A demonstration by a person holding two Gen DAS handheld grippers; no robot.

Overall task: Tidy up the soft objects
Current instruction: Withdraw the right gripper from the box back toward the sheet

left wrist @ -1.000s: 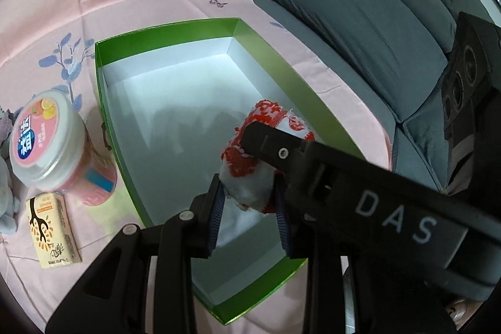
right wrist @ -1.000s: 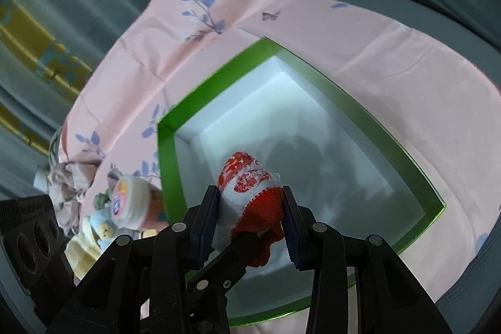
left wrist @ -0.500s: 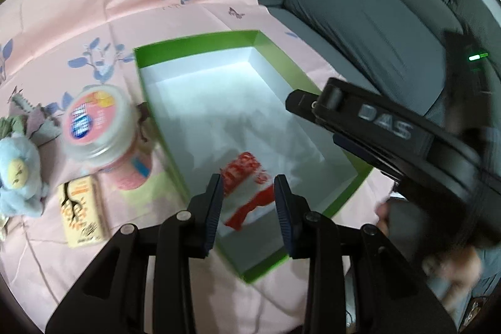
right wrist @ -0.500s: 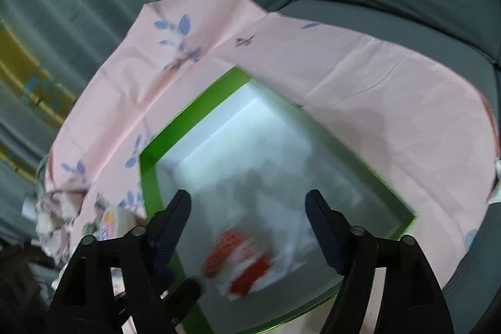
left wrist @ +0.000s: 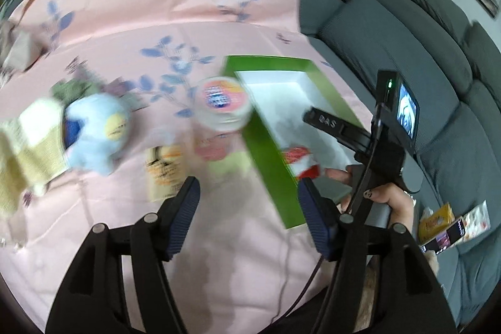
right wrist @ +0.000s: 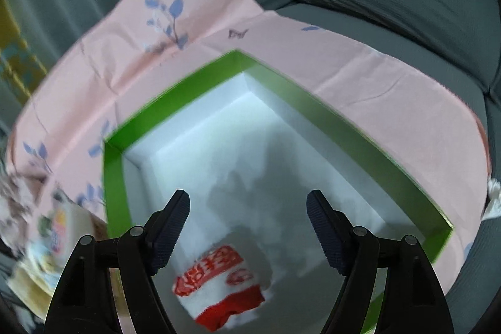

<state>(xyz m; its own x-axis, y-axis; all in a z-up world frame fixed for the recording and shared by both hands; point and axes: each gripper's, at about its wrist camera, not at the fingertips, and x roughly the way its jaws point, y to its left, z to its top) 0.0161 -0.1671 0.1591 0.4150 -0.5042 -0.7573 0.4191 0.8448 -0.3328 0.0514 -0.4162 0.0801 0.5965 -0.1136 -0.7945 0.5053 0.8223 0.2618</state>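
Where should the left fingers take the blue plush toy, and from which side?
Judging by shape, grip the blue plush toy across its rounded body, from above. It lies on the pink cloth against a yellowish knit item, so a low approach from that side looks blocked. Blur hides finer detail.

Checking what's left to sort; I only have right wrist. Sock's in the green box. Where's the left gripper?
Observer: The left gripper is above the pink cloth at the green box wall; its jaws are opening, nothing between them.
Operator: Soft items outside the box?
Observer: A blue plush toy lies on the cloth, left of the round tub.
Operator: Anything else?
Observer: A pale yellow knit piece beside the plush, blurred.
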